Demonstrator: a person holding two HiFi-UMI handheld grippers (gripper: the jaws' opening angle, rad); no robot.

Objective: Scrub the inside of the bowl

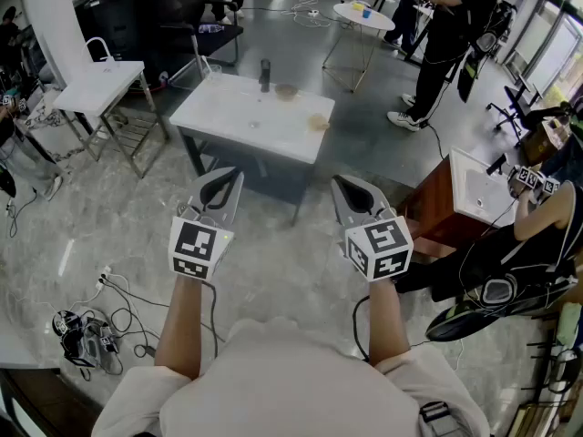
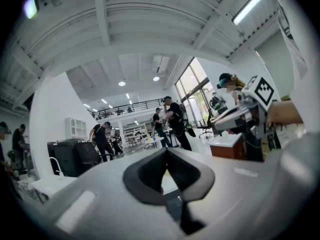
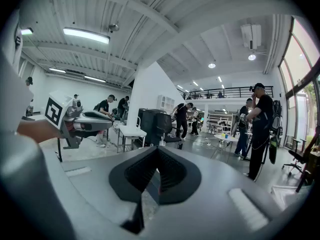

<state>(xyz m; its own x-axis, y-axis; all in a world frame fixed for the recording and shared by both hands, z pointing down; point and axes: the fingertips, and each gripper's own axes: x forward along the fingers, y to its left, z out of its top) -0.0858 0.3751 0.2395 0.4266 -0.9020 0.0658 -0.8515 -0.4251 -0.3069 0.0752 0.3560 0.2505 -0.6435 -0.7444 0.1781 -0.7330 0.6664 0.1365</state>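
A small brownish bowl (image 1: 286, 90) stands near the far edge of a white table (image 1: 237, 121) ahead of me. A tan sponge-like piece (image 1: 318, 122) lies at the table's right edge. Both grippers hang in the air over the floor, well short of the table. My left gripper (image 1: 230, 177) is shut and holds nothing. My right gripper (image 1: 343, 183) is shut too, also empty. In the left gripper view the jaws (image 2: 166, 151) meet at the tip, and the same shows in the right gripper view (image 3: 158, 149). Neither gripper view shows the bowl.
A dark bottle (image 1: 265, 75) stands on the table by the bowl. A second white table (image 1: 96, 85) is at the left, a round one (image 1: 363, 16) at the back. Cables (image 1: 86, 330) lie on the floor at the left. People stand at the right, beside a brown cabinet (image 1: 455, 203).
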